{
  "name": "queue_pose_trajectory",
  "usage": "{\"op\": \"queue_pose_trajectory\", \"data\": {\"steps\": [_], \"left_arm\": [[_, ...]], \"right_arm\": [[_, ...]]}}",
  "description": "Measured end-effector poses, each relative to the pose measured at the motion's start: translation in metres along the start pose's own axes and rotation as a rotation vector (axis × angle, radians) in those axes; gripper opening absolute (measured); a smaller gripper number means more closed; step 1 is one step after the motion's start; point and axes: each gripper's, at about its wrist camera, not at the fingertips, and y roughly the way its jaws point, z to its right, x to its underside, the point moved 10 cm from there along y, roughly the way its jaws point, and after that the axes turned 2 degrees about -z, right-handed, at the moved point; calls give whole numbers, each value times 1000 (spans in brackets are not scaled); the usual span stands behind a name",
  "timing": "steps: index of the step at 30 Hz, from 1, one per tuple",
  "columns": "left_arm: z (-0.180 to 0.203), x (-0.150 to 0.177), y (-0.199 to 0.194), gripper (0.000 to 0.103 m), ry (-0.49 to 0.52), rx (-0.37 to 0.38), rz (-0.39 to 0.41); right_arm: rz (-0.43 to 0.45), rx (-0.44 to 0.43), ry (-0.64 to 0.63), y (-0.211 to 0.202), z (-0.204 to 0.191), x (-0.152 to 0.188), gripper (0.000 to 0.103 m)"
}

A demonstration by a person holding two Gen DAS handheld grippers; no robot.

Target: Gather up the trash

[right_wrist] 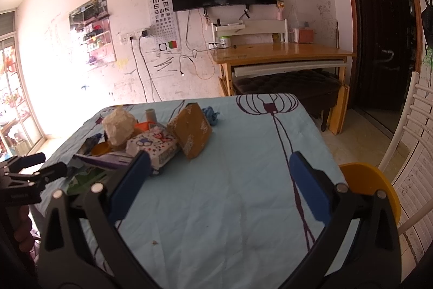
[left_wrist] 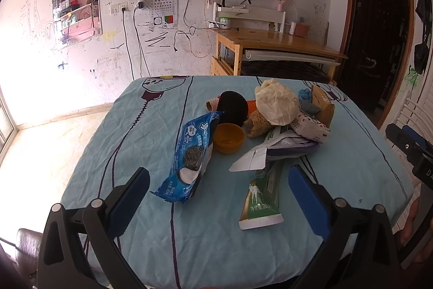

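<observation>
Trash is heaped on the light blue tablecloth (left_wrist: 151, 126): a blue cookie wrapper (left_wrist: 189, 156), an orange cup (left_wrist: 228, 138), a green and white sachet (left_wrist: 262, 197), a white crumpled bag (left_wrist: 276, 103), a patterned tissue pack (left_wrist: 311, 126) and a brown packet (left_wrist: 323, 104). My left gripper (left_wrist: 219, 180) stands open just short of the cookie wrapper and the sachet, holding nothing. My right gripper (right_wrist: 220, 167) is open over bare cloth, with the tissue pack (right_wrist: 153, 146) and brown packet (right_wrist: 192, 133) ahead to its left.
A wooden desk (right_wrist: 281, 52) and a dark bench (right_wrist: 289, 88) stand against the far wall beyond the table. A yellow round object (right_wrist: 370, 186) and a white chair (right_wrist: 408, 142) sit at the table's right edge. The right gripper's body (left_wrist: 411, 151) shows at the left view's right side.
</observation>
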Motion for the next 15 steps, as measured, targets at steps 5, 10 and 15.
{"op": "queue_pose_trajectory", "data": {"steps": [5,10,15], "left_arm": [[1,1,-2,97,3,1,0],[1,1,-2,97,4,0,-1],[1,1,-2,97,4,2,-2]], "right_arm": [[-3,0,-2,-1,-2,3,99],[-3,-1,-2,-1,-2,3,99],[-4,0,-2,-1,-2,3,99]]}}
